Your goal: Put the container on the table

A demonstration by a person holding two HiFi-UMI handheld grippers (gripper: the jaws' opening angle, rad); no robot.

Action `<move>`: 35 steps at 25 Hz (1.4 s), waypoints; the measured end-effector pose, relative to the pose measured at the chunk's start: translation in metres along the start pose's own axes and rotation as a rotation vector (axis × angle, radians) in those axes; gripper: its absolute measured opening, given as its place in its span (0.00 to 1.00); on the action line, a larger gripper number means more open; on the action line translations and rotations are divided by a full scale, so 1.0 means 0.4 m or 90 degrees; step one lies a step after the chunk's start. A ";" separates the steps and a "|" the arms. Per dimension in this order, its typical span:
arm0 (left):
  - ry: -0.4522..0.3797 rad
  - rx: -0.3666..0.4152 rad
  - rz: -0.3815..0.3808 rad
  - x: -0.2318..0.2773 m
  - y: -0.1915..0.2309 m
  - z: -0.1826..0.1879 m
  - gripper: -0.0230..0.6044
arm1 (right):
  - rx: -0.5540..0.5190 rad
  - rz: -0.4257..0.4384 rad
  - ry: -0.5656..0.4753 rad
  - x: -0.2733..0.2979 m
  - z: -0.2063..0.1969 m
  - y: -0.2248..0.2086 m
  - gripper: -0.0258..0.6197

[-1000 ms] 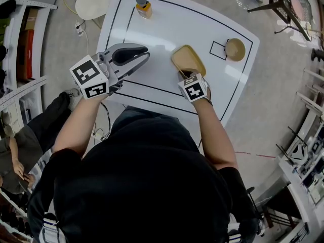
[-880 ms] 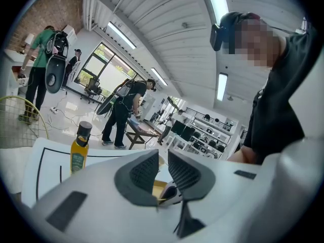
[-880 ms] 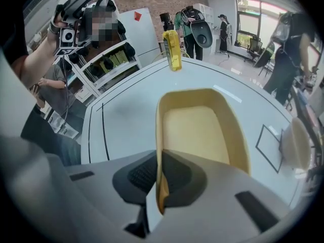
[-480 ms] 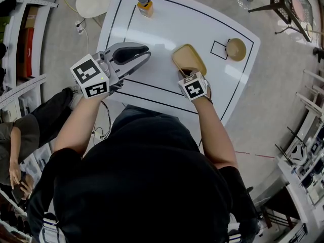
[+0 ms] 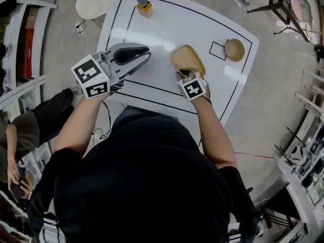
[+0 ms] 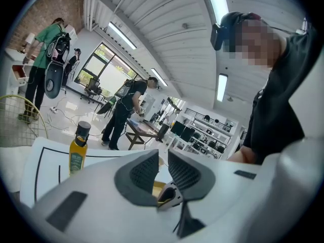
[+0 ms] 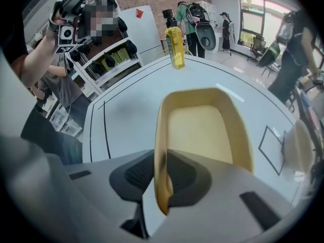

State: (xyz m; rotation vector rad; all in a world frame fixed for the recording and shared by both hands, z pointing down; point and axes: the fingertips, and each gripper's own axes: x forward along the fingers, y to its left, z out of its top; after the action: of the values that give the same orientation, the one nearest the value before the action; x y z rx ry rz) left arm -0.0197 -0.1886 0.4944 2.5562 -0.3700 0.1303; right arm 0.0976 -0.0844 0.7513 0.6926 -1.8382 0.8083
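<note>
Forearms reaching forward, the right gripper (image 7: pixel 161 176) is clamping the tan container's (image 7: pixel 202 125) near rim at the white table's (image 5: pixel 167 27) middle; the left gripper (image 6: pixel 163 166) is hovering to its left, jaws narrowly apart, empty. A bottle (image 5: pixel 143 6) is standing at the far edge.

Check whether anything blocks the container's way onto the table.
Nothing visible does. The right claw grips the container by its rim, the table beside it is bare, and the bottle and bowl stand well away.
</note>
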 end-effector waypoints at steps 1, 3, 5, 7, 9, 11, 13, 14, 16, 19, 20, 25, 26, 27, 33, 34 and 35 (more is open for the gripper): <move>-0.001 0.000 0.000 0.001 -0.001 0.001 0.14 | 0.000 0.000 -0.001 -0.002 0.000 0.000 0.14; -0.002 0.000 0.000 0.002 -0.002 0.005 0.14 | -0.002 0.000 -0.002 -0.004 0.003 -0.001 0.15; -0.003 0.002 0.000 0.003 -0.006 0.008 0.14 | -0.002 0.001 -0.002 -0.006 0.003 -0.001 0.15; -0.004 0.002 0.000 0.004 -0.008 0.010 0.14 | -0.002 0.001 -0.004 -0.012 0.003 -0.002 0.15; -0.005 0.001 0.001 0.003 -0.010 0.014 0.14 | -0.004 0.001 -0.007 -0.019 0.008 -0.002 0.15; -0.006 0.001 0.002 0.001 -0.014 0.018 0.14 | -0.005 0.002 -0.010 -0.025 0.013 -0.002 0.15; -0.005 0.003 0.003 0.002 -0.018 0.020 0.14 | -0.004 0.004 -0.014 -0.032 0.019 -0.002 0.15; -0.004 0.004 0.003 0.004 -0.021 0.021 0.14 | -0.003 0.005 -0.017 -0.037 0.022 -0.002 0.15; -0.003 0.005 0.004 0.005 -0.027 0.024 0.14 | -0.004 0.006 -0.024 -0.050 0.029 0.002 0.15; -0.004 0.010 0.003 0.009 -0.036 0.030 0.14 | -0.008 0.008 -0.036 -0.071 0.041 0.008 0.15; -0.005 0.012 0.002 0.010 -0.039 0.034 0.14 | -0.009 0.008 -0.040 -0.079 0.046 0.009 0.15; -0.005 0.022 -0.001 0.019 -0.055 0.050 0.14 | -0.008 0.009 -0.065 -0.121 0.071 0.012 0.14; -0.005 0.025 -0.002 0.020 -0.058 0.053 0.14 | -0.008 0.008 -0.070 -0.130 0.076 0.012 0.14; -0.005 0.027 -0.003 0.022 -0.062 0.057 0.14 | -0.008 0.008 -0.075 -0.139 0.081 0.012 0.14; -0.006 0.040 -0.004 0.026 -0.081 0.075 0.14 | -0.007 -0.003 -0.116 -0.204 0.116 0.005 0.14; -0.006 0.042 -0.005 0.027 -0.084 0.078 0.14 | -0.005 -0.009 -0.128 -0.217 0.124 0.001 0.13; -0.005 0.045 -0.005 0.027 -0.088 0.082 0.14 | -0.003 -0.015 -0.140 -0.231 0.133 -0.003 0.12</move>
State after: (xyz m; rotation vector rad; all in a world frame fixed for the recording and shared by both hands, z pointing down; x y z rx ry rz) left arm 0.0014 -0.1801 0.4506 2.6280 -0.3642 0.1316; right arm 0.1031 -0.1168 0.6499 0.8258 -2.0237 0.7352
